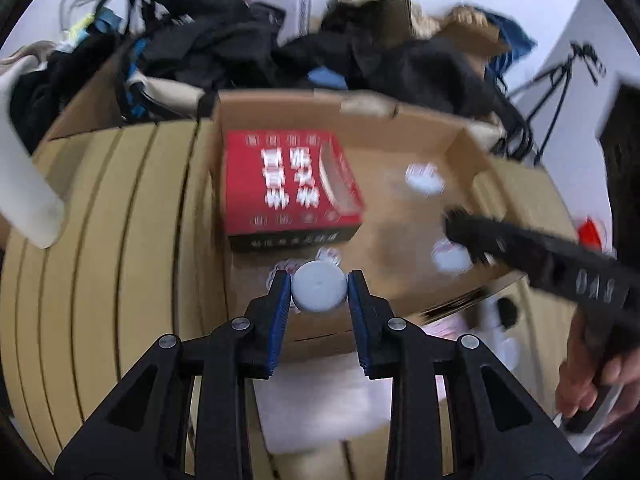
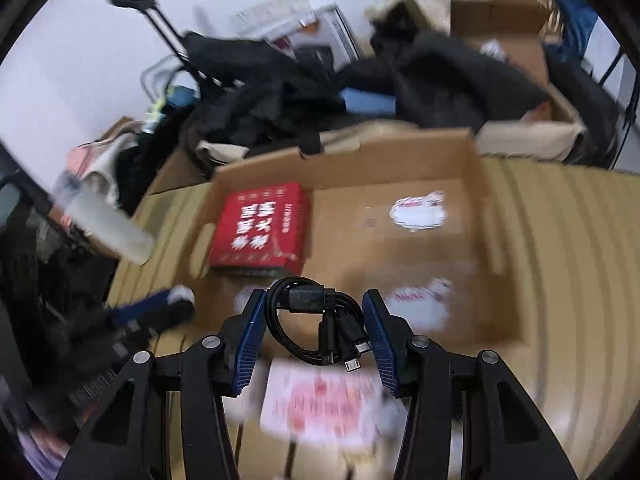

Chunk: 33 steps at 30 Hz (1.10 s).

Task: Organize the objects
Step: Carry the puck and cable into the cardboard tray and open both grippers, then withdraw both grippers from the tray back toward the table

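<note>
A tan ribbed surface (image 2: pixel 568 248) with dark grooves spreads across both views, and behind it lies a heap of dark clothing (image 2: pixel 280 92) and more cartons. On the surface sits an open, shallow cardboard box (image 2: pixel 400 160), flaps raised. Inside it, against the left wall, lies a red box (image 1: pixel 288 184) with white lettering. On the box floor to the right lie 2 small white-capped items, blurred; one (image 2: pixel 418 212) is near the back, the other (image 2: pixel 420 304) nearer the front edge.

The right gripper (image 2: pixel 316 320) hangs just above the box's near edge, its blue pads clasping a coiled black USB cable (image 2: pixel 308 312) whose several plugs dangle toward the lower right. Below it lies a white paper with red print (image 2: pixel 320 408), too blurred to read.

The left gripper (image 1: pixel 319 292) hovers over the box's front edge, just in front of the red box, pinching a small bottle by its round grey-white cap (image 1: pixel 319 286), both pads against its sides. In the left wrist view a hand (image 1: pixel 588 376) grips the right gripper's handle at the right edge.
</note>
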{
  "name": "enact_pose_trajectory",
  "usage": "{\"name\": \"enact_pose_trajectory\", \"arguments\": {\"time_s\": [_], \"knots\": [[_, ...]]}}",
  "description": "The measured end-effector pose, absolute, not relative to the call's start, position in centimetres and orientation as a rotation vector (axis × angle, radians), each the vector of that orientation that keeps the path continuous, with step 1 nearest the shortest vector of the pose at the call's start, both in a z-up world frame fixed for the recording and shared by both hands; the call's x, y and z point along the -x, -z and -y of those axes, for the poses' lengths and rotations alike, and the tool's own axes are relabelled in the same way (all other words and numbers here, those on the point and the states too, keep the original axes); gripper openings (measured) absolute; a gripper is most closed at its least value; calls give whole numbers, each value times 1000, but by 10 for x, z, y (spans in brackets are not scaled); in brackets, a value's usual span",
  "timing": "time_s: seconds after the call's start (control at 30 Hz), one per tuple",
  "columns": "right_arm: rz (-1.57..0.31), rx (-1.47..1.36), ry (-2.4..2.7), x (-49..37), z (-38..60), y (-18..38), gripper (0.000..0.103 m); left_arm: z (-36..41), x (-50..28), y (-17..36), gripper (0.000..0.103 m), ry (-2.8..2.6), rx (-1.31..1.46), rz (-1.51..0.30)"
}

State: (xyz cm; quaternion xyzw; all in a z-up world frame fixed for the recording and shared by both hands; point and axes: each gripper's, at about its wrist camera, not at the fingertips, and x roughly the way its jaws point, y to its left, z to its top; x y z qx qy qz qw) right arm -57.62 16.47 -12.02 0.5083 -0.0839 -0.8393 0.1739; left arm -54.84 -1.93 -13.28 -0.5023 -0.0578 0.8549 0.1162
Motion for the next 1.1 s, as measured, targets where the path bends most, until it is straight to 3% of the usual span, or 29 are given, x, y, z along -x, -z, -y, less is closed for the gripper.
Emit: {"name": "enact_pose_trajectory", "arguments": {"time_s": [0.07,0.13,0.2,0.23,0.4,0.47,0.53,0.67,0.73,0.93,1.1], "knots": [[261,-1470,2330,587,-155,138,53,23,551,138,32,-2483,1467,128],[273,-1491,2247,596,-141,154,54,28,546,129,62,-2504,1385,127],[280,-1514,2189,597,-130,163,76,41,538,114,71,-2588,1277,134],[298,-1484,2198,595,-130,162,82,48,531,104,75,-2639,1240,114],[309,-1404,2292,574,-146,116,85,69,512,60,75,-2725,1252,35],[234,-1352,2356,557,-156,79,85,80,496,32,80,-2766,1268,22],[138,-1302,2425,534,-168,39,85,94,479,4,93,-2830,1290,0],[-62,-1210,2552,476,-201,-31,85,128,429,-52,93,-2965,1300,42],[-114,-1198,2604,450,-220,-58,85,134,397,-76,100,-2968,1308,37],[-104,-1285,2631,395,-253,-82,85,110,314,-130,103,-2979,1202,28],[-97,-1140,2623,310,-255,-92,85,89,251,-118,103,-2954,1143,43]]}}
